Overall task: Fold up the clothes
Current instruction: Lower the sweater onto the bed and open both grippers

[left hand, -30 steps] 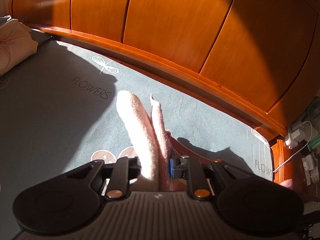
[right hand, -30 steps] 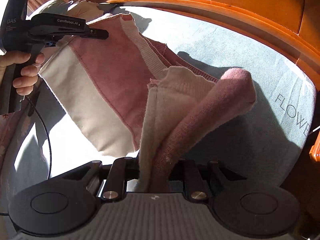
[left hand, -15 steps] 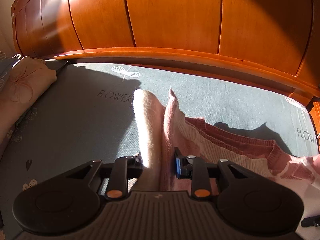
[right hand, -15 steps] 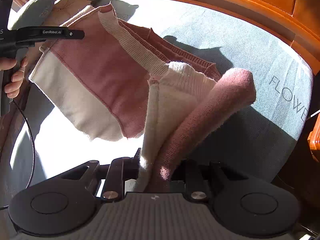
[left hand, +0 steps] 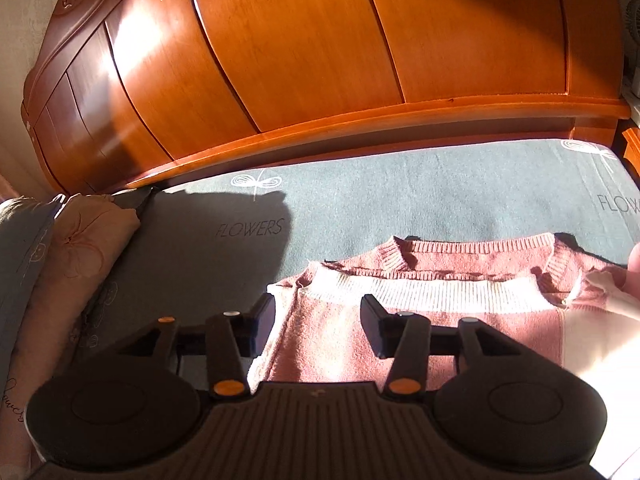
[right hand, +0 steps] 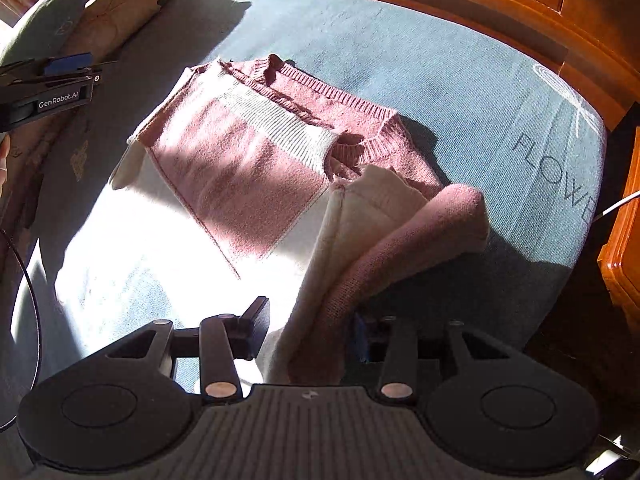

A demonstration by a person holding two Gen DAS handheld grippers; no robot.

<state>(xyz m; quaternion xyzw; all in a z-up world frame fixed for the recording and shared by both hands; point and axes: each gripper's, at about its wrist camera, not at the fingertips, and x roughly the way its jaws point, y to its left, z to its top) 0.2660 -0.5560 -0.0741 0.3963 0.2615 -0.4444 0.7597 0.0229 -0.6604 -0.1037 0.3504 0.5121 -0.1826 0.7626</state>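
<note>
Both grippers' jaws opening: left gripper (left hand: 318, 322) straddles the pink-and-cream knitted sweater (right hand: 256, 160); right gripper (right hand: 312, 330) releases its bunched sleeve (right hand: 404, 236) ahead.

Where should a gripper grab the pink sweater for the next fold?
Probably the sweater by its raised sleeve fold, coming from the near edge: it stands off the bed sheet, so fingers can slip around it. The flat middle gives no edge to pinch.
</note>
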